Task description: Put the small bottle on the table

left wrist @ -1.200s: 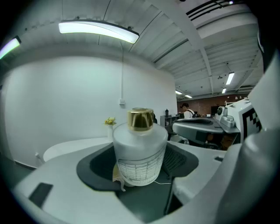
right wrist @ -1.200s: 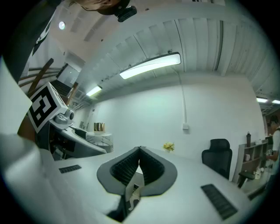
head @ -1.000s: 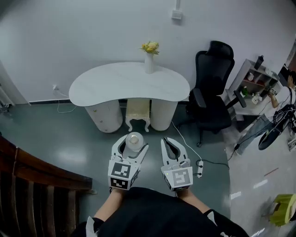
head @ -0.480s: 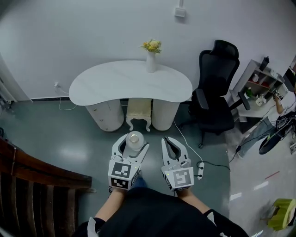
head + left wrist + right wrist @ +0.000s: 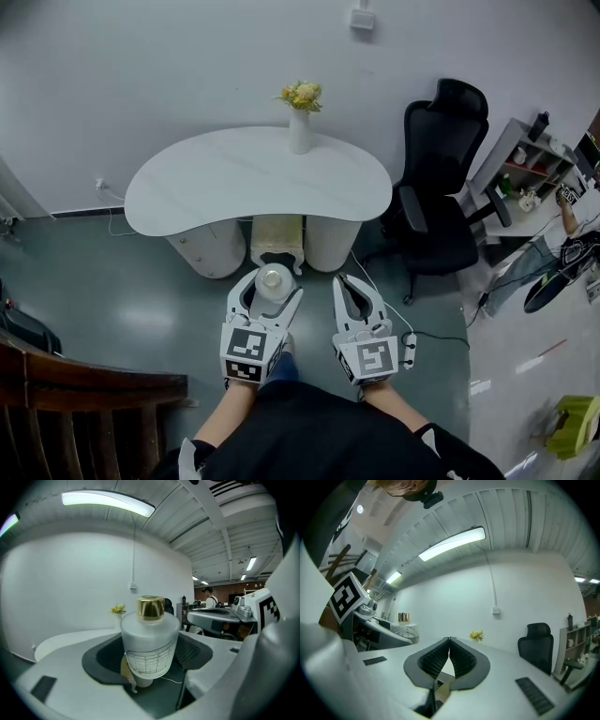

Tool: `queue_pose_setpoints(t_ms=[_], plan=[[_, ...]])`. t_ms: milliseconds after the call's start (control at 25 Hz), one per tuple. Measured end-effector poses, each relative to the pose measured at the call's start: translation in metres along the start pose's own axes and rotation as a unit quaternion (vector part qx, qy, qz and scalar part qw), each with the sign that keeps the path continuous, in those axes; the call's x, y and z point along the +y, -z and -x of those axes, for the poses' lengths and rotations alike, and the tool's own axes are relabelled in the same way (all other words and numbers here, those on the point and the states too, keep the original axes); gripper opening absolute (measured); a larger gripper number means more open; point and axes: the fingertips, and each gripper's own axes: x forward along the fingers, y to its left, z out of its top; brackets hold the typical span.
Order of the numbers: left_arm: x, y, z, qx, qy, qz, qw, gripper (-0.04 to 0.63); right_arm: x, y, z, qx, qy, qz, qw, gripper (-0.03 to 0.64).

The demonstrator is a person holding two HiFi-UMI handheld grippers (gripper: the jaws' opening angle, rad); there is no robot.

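In left gripper [image 5: 274,287], bottle [image 5: 150,644] was held upright, jaws wide, seemingly pressed on its sides, well short of table [image 5: 216,178]. Beside it, right gripper [image 5: 343,281] was pinched closed, empty. Next, bottle needed to be kept level, set down softly, clear of vase [image 5: 299,131].

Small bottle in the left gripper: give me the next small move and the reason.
Probably carry the left gripper forward until it is over the white table. It holds the small bottle upright between its jaws, but it hangs above the floor, short of the table's near edge. Only a vase shows on the tabletop, at the far edge.
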Motion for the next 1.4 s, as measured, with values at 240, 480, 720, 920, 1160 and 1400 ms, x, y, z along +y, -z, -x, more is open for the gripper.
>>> queue_pose_setpoints(t_ms=[240, 480, 720, 920, 1160, 1400], plan=[[0.046, -0.014, -0.060, -0.001, 0.019, -0.007, 0.9998, 0.330, -0.027, 0.010, -0.070, 0.006, 0.017, -0.003, 1.000, 0.023], [0.082, -0.026, -0.113, -0.007, 0.043, -0.018, 0.9989, 0.330, -0.052, 0.018, -0.123, 0.012, 0.041, -0.004, 0.999, 0.023], [0.107, -0.034, -0.152, -0.013, 0.062, -0.020, 0.9978, 0.330, -0.071, 0.026, -0.164, 0.019, 0.064, -0.006, 0.998, 0.023], [0.130, -0.036, -0.168, -0.012, 0.066, -0.019, 0.9976, 0.330, -0.070, 0.033, -0.192, 0.023, 0.064, -0.003, 0.998, 0.023], [0.150, -0.029, -0.175, -0.004, 0.062, -0.013, 0.9980, 0.330, -0.067, 0.038, -0.207, 0.028, 0.066, -0.002, 0.997, 0.023], [0.157, -0.022, -0.180, 0.002, 0.063, -0.006, 0.9980, 0.330, -0.068, 0.043, -0.216, 0.033, 0.064, -0.004, 0.997, 0.023]])
